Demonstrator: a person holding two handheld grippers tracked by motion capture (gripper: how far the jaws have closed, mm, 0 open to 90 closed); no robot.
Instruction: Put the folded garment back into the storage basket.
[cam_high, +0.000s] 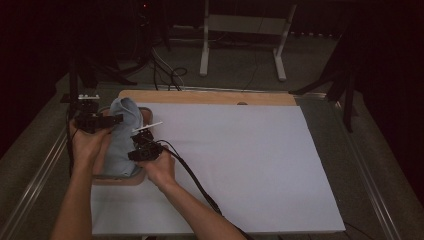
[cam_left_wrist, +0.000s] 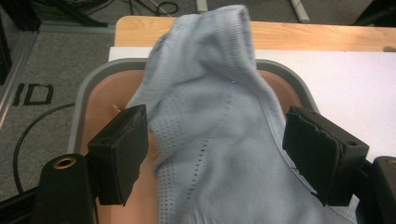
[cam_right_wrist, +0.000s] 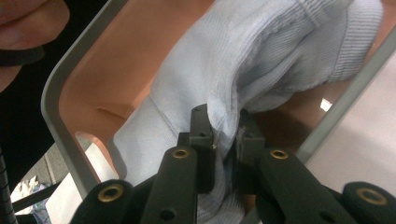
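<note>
Now your right gripper was pinched shut on a fold of the sock, and your left gripper stood wide open, with the sock between its jaws but its pads not pressing on it. The sock was light blue and lay bunched in the tray, with one end sticking up over the far rim.

To do this step well, you needed to keep the right pinch tight, so the sock did not slip. You also needed to bring the left gripper onto a loose edge of cloth, not the thick middle, and close it only when cloth sat between both pads. Then you could pull slowly, so the sock did not snag on the tray rim.

The tray was pink inside with a grey rim. It sat at the left edge of a white sheet, on the surface. A strip of wood showed behind the sheet. The room was dark, with grey carpet, black cables, and white frame legs farther back.
</note>
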